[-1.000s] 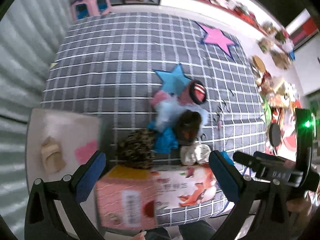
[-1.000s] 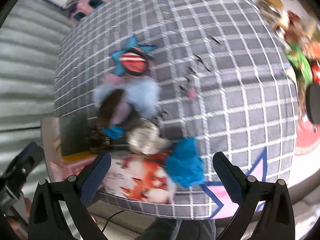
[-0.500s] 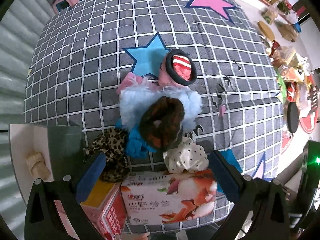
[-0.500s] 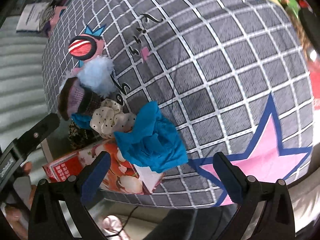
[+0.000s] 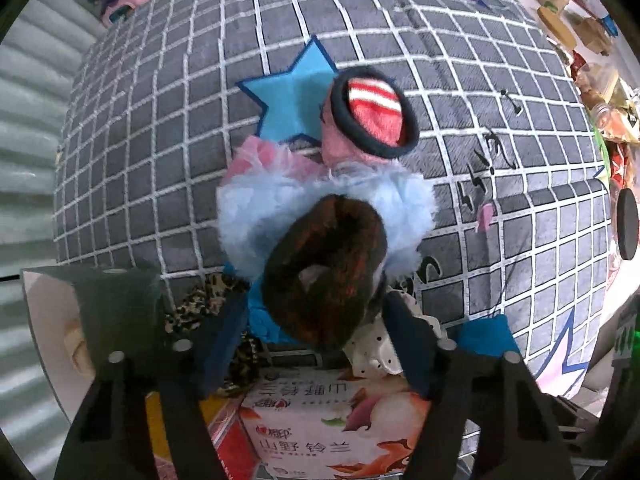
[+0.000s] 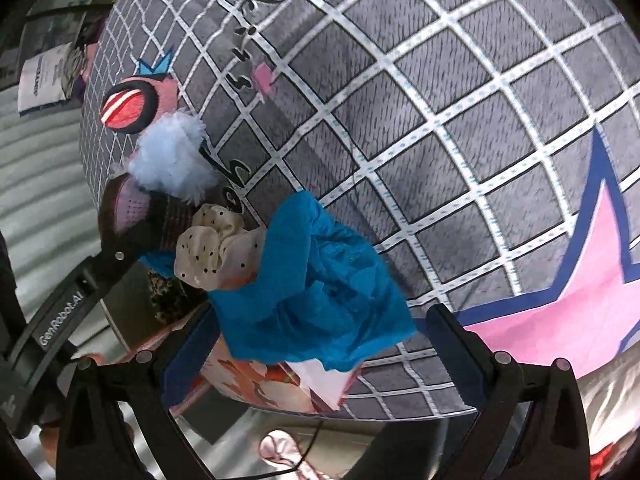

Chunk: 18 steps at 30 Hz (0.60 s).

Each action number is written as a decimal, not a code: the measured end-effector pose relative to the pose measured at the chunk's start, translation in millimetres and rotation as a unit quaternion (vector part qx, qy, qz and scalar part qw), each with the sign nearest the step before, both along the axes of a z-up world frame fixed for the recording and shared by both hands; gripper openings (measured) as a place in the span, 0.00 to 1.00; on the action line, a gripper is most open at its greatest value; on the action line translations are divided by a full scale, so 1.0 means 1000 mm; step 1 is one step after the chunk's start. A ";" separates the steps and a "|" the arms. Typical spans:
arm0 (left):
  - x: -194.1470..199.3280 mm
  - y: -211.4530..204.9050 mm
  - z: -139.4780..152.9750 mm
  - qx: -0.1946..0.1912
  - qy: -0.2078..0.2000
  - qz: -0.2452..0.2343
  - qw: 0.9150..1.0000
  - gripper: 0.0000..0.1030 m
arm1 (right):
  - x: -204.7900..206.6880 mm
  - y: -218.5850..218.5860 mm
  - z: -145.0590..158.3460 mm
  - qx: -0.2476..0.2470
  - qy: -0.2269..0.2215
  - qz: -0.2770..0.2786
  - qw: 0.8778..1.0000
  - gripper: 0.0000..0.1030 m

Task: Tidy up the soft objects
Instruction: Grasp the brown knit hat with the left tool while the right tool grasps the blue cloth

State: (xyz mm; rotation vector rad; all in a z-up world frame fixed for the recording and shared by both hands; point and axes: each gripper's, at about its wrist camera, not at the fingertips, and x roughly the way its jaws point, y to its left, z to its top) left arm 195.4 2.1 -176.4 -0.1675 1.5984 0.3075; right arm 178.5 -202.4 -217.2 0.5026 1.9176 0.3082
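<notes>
The left gripper (image 5: 314,320) points straight down, jaws closing around the brown scrunchie (image 5: 324,268). The right gripper (image 6: 320,344), jaws spread, straddles the blue cloth (image 6: 320,288) near the grey checked bedspread's (image 6: 440,120) edge.

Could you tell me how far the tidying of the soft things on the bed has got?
Nothing looks sorted yet: the items lie heaped by the printed box. In hand: the left gripper is closing around the brown furry ring, while the open right gripper straddles the blue cloth. Left: the pale blue fluff, striped sock roll, dotted scrunchie and leopard piece.
</notes>
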 end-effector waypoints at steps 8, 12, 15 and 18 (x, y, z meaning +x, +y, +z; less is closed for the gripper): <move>-0.002 0.000 -0.007 -0.037 -0.009 -0.005 0.999 0.31 | -0.003 -0.010 -0.012 0.035 0.035 -0.039 0.998 0.82; -0.003 0.006 0.002 -0.043 -0.025 0.001 0.999 0.30 | 0.004 -0.018 -0.008 0.078 0.032 -0.047 0.995 0.50; -0.005 0.009 0.015 -0.040 -0.037 0.002 0.999 0.30 | 0.014 -0.014 0.000 0.078 0.015 -0.039 0.996 0.40; -0.011 0.010 0.032 -0.037 -0.051 -0.001 0.998 0.30 | 0.020 -0.023 0.006 0.074 0.004 -0.041 0.996 0.38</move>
